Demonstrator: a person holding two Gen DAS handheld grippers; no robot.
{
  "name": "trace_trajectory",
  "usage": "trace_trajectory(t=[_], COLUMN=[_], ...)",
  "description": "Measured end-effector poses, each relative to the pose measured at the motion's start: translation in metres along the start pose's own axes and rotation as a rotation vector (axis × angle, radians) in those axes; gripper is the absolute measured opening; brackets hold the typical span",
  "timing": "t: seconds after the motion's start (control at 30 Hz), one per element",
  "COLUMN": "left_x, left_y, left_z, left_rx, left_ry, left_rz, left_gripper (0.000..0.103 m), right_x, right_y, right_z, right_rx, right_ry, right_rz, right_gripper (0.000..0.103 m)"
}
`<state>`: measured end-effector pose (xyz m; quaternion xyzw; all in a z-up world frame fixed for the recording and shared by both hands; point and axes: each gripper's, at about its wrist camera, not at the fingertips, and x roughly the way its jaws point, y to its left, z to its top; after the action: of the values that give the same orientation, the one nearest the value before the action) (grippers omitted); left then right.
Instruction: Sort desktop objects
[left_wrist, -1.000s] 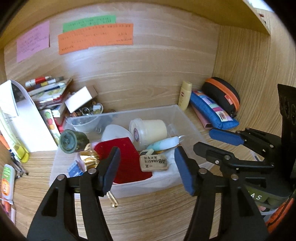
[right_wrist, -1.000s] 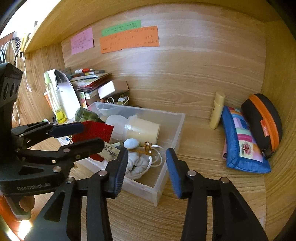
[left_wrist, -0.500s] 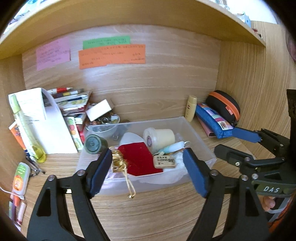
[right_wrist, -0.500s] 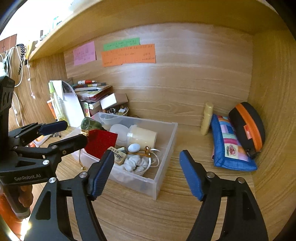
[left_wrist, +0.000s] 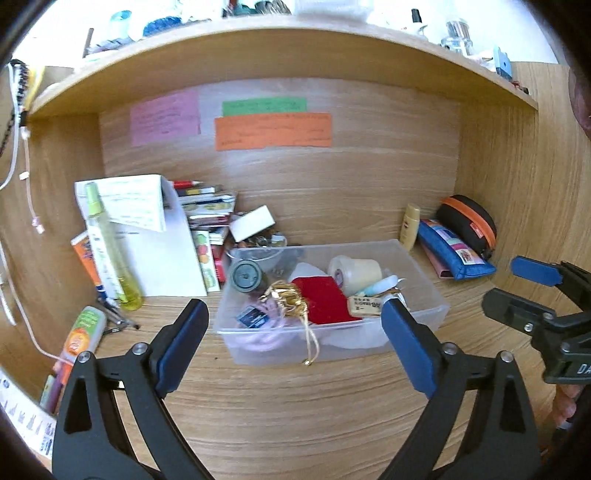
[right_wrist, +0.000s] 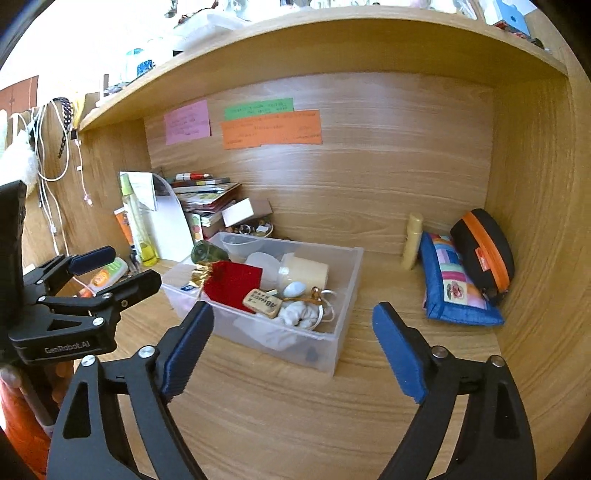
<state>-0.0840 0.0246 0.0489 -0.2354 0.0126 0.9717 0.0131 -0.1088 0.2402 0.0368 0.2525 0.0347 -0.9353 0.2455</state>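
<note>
Left hand-held gripper (left_wrist: 291, 347) spread wide, right hand-held gripper (right_wrist: 291, 350) likewise, clear bin (left_wrist: 424, 291) ahead

Clear plastic bin (left_wrist: 424, 295) on desk, crammed; red pouch (left_wrist: 325, 301), perhaps velvet.

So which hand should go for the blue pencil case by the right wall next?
Right, probably. The right gripper is open and empty, with the pencil case just past its right finger. The left gripper is also open, but it faces the clear bin.
</note>
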Motion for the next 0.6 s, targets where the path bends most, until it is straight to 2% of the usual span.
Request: trace_trajectory(t=[0.1, 0.4, 0.6], left_x=[-0.012, -0.032, -0.03], left_y=[0.002, -0.003, -0.008], left_z=[-0.004, -0.008, -0.009], left_rx=[-0.003, 0.018, 0.028], left_ry=[-0.019, -0.078, -0.062], left_rz=[0.0, 0.006, -0.011], left_gripper=[0.096, 0.096, 0.096], right_x=[-0.011, -0.034, -0.035], right_y=[0.006, 0.018, 0.017], right_z=[-0.004, -0.01, -0.009], right_rx=[0.003, -0.018, -0.017], right_ry=[-0.023, -0.058, -0.06], right_rz=[-0.019, -0.03, -0.037], right_gripper=[0.102, 0.103, 0.103])
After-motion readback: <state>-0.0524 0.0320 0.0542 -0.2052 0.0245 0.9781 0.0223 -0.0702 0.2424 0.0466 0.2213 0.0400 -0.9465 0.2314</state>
